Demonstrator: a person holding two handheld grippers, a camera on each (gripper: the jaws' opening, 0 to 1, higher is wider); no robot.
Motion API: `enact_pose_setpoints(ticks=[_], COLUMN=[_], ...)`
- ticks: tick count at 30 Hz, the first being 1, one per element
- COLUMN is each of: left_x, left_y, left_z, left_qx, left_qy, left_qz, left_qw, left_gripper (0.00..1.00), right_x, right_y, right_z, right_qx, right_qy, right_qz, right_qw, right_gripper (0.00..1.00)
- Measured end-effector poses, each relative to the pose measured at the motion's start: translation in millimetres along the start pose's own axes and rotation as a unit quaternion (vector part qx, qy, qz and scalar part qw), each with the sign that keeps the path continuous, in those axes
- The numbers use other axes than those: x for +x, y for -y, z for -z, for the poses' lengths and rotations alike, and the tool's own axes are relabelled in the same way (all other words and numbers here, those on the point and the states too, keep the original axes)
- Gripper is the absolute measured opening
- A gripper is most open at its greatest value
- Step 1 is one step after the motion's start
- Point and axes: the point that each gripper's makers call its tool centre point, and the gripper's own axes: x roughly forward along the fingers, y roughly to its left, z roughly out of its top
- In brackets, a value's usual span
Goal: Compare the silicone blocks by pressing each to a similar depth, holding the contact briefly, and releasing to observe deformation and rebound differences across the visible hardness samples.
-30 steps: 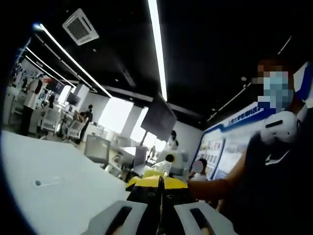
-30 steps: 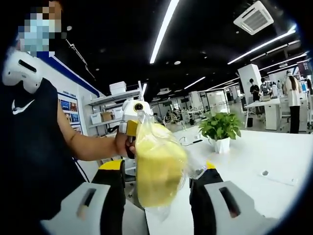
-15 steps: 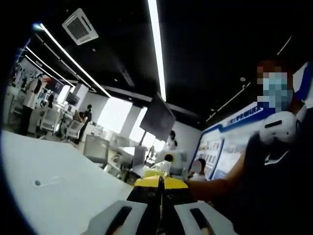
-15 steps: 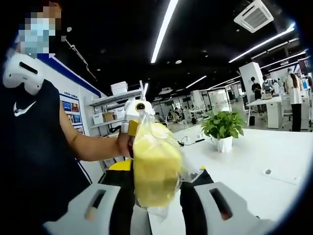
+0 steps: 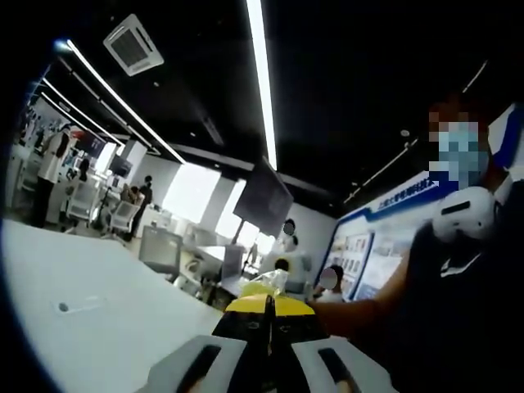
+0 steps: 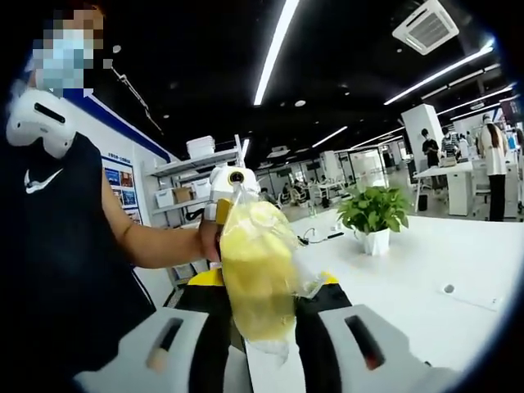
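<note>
Now, the squeeze: my right gripper [image 6: 260, 327] has closed in over the last second; its jaws, wide apart a second ago, press both sides of the yellow silicone block [image 6: 255, 278] in its clear bag [image 6: 304, 282].
Block's place: lower centre of the right gripper view, between my right jaws, held up in the air in front of the white bench [image 6: 426, 270].
Block's shape: narrower than a second ago, pinched at the waist, so I judge it one of the softer samples.
Left gripper: in the left gripper view my left gripper [image 5: 268, 315] is at the bottom centre with its jaws drawn together, pinching something pale yellow at the tips, seemingly the top of the bag.
Other hand: in the right gripper view the person's hand [image 6: 210, 239] sits just left of the bag's top.
Meaning for the task: I judge the press reached; the brief hold comes next, then a release to watch the rebound.
Risk: the slick bag may slip as I let go.
</note>
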Motion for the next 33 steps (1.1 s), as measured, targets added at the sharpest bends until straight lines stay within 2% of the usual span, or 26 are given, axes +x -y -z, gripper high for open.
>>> enact_pose_setpoints(ticks=[19,23,26,33], left_x=[-1.3,-0.2,0.6,1.4], left_y=[-0.1,-1.1,-2.1,-2.5], left_z=[3.9,5.0,4.8,5.3], left_qx=[-0.016,-0.016,-0.012,-0.013], left_qy=[-0.007,-0.008,-0.007,-0.007], left_qz=[0.000,-0.004,-0.008,-0.013], left_qw=[0.9998,0.9998,0.9999,0.9998], left_gripper=[0.00,0.00,0.00,0.00], right_x=[0.0,-1.1,-1.9,-2.9], right_y=[2.9,3.8,3.6,3.3], right_z=[2.6,3.0,3.7,3.8], right_qx=[0.024,0.024,0.049,0.053], right_qy=[-0.016,-0.020,-0.024,-0.026], right_qz=[0.001,0.006,0.003,0.007], right_qw=[0.9996,0.9995,0.9985,0.9983], right_gripper=[0.08,0.06,0.04,0.03])
